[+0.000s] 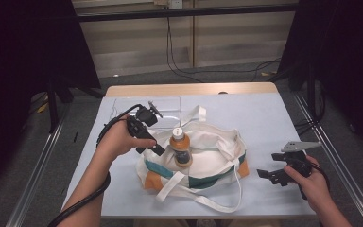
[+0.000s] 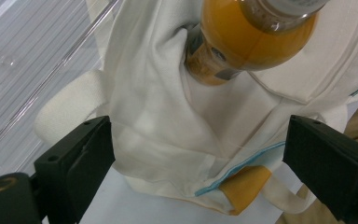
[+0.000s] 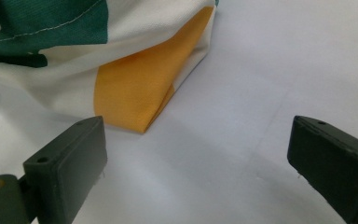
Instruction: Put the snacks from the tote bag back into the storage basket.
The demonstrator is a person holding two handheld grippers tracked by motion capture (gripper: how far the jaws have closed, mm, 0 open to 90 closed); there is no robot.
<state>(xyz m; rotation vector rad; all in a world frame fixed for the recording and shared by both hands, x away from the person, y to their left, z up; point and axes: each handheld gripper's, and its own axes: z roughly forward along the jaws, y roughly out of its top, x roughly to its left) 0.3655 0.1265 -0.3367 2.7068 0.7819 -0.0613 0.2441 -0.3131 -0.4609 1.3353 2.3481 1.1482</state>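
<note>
A white cloth tote bag [image 1: 212, 158] with green and orange patches lies flat in the middle of the table. An orange drink bottle [image 1: 180, 146] with a white cap rests at the bag's mouth, half inside it. My left gripper [image 1: 158, 150] hovers at the bag's left edge beside the bottle, jaws open. In the left gripper view the bag's cloth [image 2: 168, 116] and the bottle [image 2: 256, 32] lie beyond the open left gripper [image 2: 200, 158]. My right gripper [image 1: 267, 176] stands open on the table, right of the bag. It [image 3: 198, 158] faces the bag's orange corner [image 3: 135, 88] without touching it.
A clear plastic tray [image 1: 144, 106] sits behind the left hand, its ribbed wall [image 2: 23, 56] close to the left gripper. The bag's long handles [image 1: 203, 201] trail toward the table's front edge. Bare grey tabletop [image 1: 274, 123] stretches to the right and back.
</note>
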